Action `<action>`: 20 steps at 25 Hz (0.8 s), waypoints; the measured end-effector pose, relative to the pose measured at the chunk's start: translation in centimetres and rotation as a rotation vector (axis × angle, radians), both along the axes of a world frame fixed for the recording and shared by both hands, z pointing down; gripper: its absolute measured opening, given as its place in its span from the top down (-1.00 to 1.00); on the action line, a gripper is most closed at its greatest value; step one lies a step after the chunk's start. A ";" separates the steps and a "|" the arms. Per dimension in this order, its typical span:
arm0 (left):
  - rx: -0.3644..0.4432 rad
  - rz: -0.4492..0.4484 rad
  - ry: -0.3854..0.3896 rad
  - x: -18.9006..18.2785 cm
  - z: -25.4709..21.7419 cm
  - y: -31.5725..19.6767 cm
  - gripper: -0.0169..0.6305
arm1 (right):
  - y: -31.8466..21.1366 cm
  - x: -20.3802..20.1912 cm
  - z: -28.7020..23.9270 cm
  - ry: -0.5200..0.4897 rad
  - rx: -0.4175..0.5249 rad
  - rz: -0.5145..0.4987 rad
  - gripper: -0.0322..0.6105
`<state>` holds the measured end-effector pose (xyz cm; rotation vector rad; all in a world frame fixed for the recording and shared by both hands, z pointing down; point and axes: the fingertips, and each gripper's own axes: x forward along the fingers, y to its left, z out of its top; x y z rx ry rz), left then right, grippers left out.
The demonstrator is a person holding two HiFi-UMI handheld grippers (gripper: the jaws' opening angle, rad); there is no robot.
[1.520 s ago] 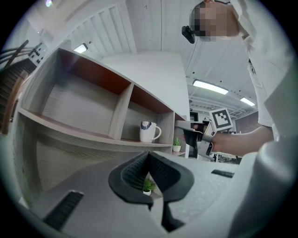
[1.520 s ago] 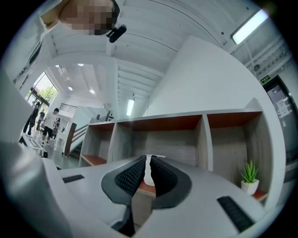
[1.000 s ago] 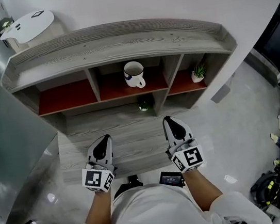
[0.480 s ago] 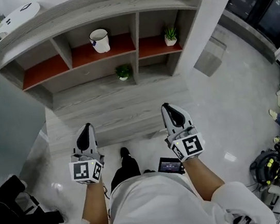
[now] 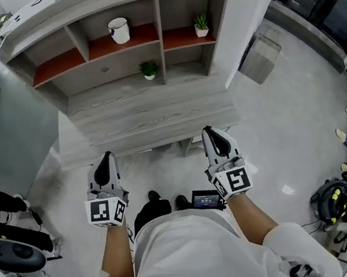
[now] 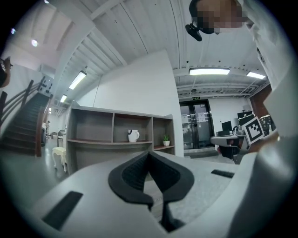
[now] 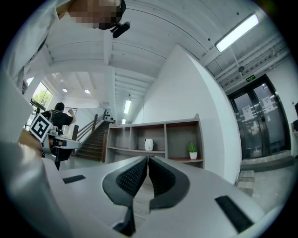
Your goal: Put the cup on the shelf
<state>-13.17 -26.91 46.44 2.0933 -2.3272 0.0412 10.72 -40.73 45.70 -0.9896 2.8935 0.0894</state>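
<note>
At the far left of the head view a black chair (image 5: 10, 252) stands on the pale floor (image 5: 278, 145), well apart from us. Next comes our left tongs (image 5: 105, 159), held low in front of our body above the floor, just short of the low grey wood surface (image 5: 145, 122). In the left gripper view the left tongs (image 6: 149, 154) are closed, the dark pads pressed together with nothing between them. Beyond that surface rises the shelf (image 5: 159, 33), grey wood with red boards in its upper row of three compartments. The cup (image 5: 118, 30), white with a handle, stands upright in the middle compartment, well apart from both tongs; it shows small in the left gripper view (image 6: 133, 135) and in the right gripper view (image 7: 148, 144). Below it, on the grey lower level of the shelf, sits a small green plant (image 5: 148, 70). In the right compartment stands a potted plant (image 5: 201, 25) in a white pot. Further right, level with the left one, we hold our right tongs (image 5: 211, 132), their tips at the edge of the wood surface. In the right gripper view the right tongs (image 7: 147, 159) are likewise closed and hold nothing. A dark screen device (image 5: 207, 199) sits at our waist beside the right wrist. To the right of the shelf a grey box (image 5: 260, 58) stands on the floor by the white wall.
</note>
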 end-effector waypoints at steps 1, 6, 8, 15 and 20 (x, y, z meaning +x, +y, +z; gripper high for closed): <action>0.001 -0.006 0.000 0.1 0.0 0.7 0.92 | 0.5 0.0 0.0 -0.006 -0.008 -0.006 0.79; 0.010 -0.014 0.014 0.1 -0.4 4.2 0.92 | 3.8 -0.3 -0.3 -0.008 -0.030 -0.034 0.79; 0.016 -0.013 0.019 0.0 -0.5 5.6 0.92 | 5.4 -1.0 -0.4 0.005 -0.031 -0.052 0.79; 0.037 -0.017 0.046 -1.4 -0.6 12.7 0.92 | 13.3 -4.2 -1.2 0.045 0.010 -0.090 0.79; 0.041 -0.044 0.074 -2.8 0.1 19.2 0.92 | 19.0 -6.1 -0.5 0.071 -0.015 -0.120 0.79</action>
